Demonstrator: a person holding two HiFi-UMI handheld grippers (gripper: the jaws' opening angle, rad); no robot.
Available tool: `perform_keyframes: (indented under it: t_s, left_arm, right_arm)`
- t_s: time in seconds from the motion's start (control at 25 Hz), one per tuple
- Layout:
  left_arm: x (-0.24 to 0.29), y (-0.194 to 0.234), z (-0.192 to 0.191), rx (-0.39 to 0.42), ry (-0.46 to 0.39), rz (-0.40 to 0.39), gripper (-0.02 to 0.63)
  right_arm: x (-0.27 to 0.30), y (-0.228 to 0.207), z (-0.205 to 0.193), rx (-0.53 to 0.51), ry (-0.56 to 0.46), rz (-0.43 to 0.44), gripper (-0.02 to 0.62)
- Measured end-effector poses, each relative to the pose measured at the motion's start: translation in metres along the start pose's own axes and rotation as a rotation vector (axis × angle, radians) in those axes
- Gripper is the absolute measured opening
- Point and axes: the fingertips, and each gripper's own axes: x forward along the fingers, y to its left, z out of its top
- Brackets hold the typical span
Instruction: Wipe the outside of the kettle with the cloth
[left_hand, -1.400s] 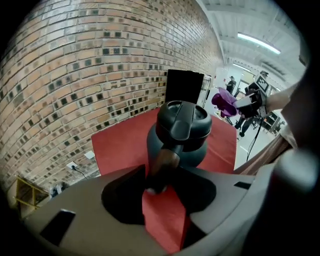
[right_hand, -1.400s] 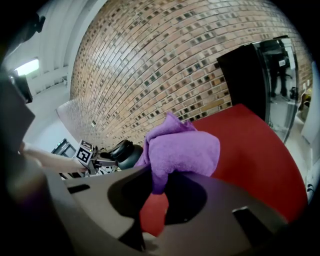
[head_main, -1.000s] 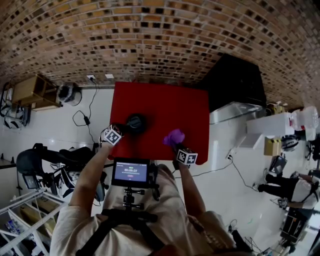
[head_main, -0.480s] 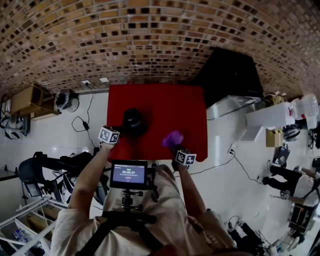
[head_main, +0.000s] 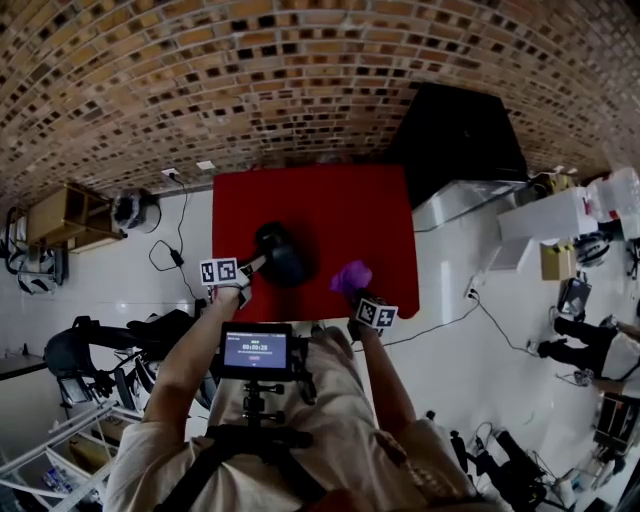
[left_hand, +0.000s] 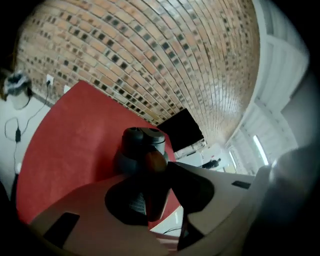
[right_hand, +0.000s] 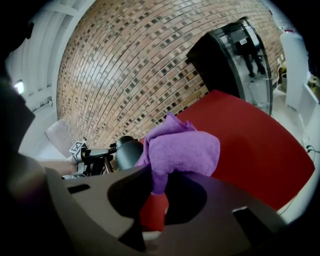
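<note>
A dark grey kettle (head_main: 283, 254) is tipped on its side over the red table (head_main: 340, 205). My left gripper (head_main: 250, 268) is shut on the kettle's handle (left_hand: 153, 166), and its jaws have just been closing on it. In the left gripper view the kettle (left_hand: 142, 145) shows just beyond the jaws, lid end away. My right gripper (head_main: 355, 292) is shut on a bunched purple cloth (head_main: 350, 275), to the right of the kettle and apart from it. In the right gripper view the cloth (right_hand: 182, 147) bulges above the jaws, with the kettle (right_hand: 129, 153) to its left.
A brick wall (head_main: 300, 90) rises behind the table. A black cabinet (head_main: 460, 140) stands at the table's right rear corner. A small screen on a chest rig (head_main: 257, 350) sits below the grippers. Cables and a wall socket (head_main: 170, 175) lie on the white floor at left.
The kettle has gone from upright to tipped over and has moved a little right and toward me, with the left gripper rolling with it. The right gripper with the cloth has barely shifted.
</note>
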Motion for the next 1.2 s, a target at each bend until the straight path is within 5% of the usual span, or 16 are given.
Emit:
perform_keyframes:
  t_s: [0.32,0.64,0.92,1.2]
  left_arm:
    - [0.026,-0.017,0.009,-0.286,-0.206,-0.17,0.127]
    - [0.027,0.012,0.022,-0.432,-0.346,-0.22,0.126]
    - [0.006,0.067,-0.025,-0.632,-0.32,-0.099,0.141]
    - [0.012,0.085,-0.088,-0.601,-0.159,-0.022,0.149]
  right_arm:
    - [-0.006,-0.013,0.005,-0.015,0.039,-0.032,0.072]
    - [0.005,-0.005,0.015,-0.046,0.075,-0.015,0.072]
    - [0.022,0.013,0.004,-0.063,0.118,0.018,0.072]
    - [0.032,0.043,-0.001,-0.14,0.168,0.05,0.072]
